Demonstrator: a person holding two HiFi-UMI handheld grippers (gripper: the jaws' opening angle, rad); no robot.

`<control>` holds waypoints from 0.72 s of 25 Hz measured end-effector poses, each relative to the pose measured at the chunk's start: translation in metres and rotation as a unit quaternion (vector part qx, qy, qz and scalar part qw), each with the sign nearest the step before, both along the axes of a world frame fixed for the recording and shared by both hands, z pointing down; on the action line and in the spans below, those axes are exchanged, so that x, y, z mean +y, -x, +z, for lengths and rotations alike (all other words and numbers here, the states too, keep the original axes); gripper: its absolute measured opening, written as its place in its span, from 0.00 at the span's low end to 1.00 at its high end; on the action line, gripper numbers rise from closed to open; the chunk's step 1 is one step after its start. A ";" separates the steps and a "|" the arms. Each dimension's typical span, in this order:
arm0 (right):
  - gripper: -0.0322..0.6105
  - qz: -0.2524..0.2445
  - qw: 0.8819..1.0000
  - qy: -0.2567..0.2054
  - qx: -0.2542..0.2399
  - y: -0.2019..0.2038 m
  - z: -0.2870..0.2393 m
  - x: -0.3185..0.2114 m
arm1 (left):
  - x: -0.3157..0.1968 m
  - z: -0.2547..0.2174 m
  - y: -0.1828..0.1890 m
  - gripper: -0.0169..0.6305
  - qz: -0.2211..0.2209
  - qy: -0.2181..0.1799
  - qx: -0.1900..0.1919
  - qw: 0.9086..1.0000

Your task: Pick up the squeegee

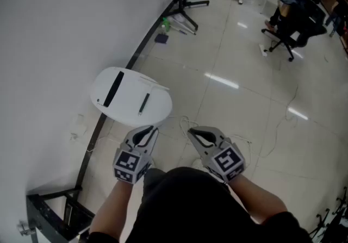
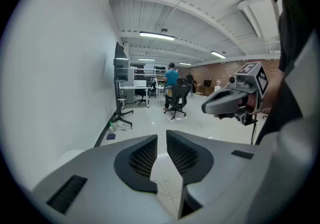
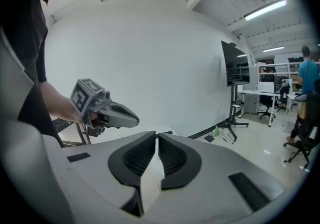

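Observation:
A small round white table (image 1: 157, 107) stands by the wall, just ahead of both grippers. On it lies a long black bar (image 1: 113, 88) that looks like the squeegee, with a thin dark stick (image 1: 143, 104) to its right. My left gripper (image 1: 145, 134) and right gripper (image 1: 197, 136) hang side by side above the floor at the table's near edge. Neither touches anything. In the left gripper view the jaws (image 2: 161, 135) are almost together with nothing between them. The right gripper's jaws (image 3: 156, 134) are likewise together and hold nothing.
A white wall runs along the left. A black stand (image 1: 182, 2) rises further down it, with a green bottle and a purple item (image 1: 162, 37) on the floor beside it. A person sits on an office chair (image 1: 293, 16) at far right. Cables (image 1: 185, 123) lie by the table; a black frame (image 1: 51, 209) is at lower left.

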State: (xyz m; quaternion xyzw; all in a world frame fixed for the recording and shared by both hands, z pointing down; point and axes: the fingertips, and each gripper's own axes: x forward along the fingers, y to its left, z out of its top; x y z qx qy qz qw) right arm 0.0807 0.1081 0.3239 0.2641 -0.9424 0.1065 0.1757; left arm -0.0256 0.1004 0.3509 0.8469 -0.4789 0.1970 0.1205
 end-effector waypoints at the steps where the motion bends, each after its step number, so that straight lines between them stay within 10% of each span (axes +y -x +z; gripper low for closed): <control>1: 0.09 -0.003 1.000 0.005 0.003 -0.004 0.003 -0.001 | -0.007 0.005 0.001 0.13 -0.009 0.001 -0.007 1.000; 18: 0.09 0.011 0.994 0.102 0.046 0.027 0.097 -0.055 | -0.154 0.137 0.073 0.18 -0.049 0.056 -0.062 0.995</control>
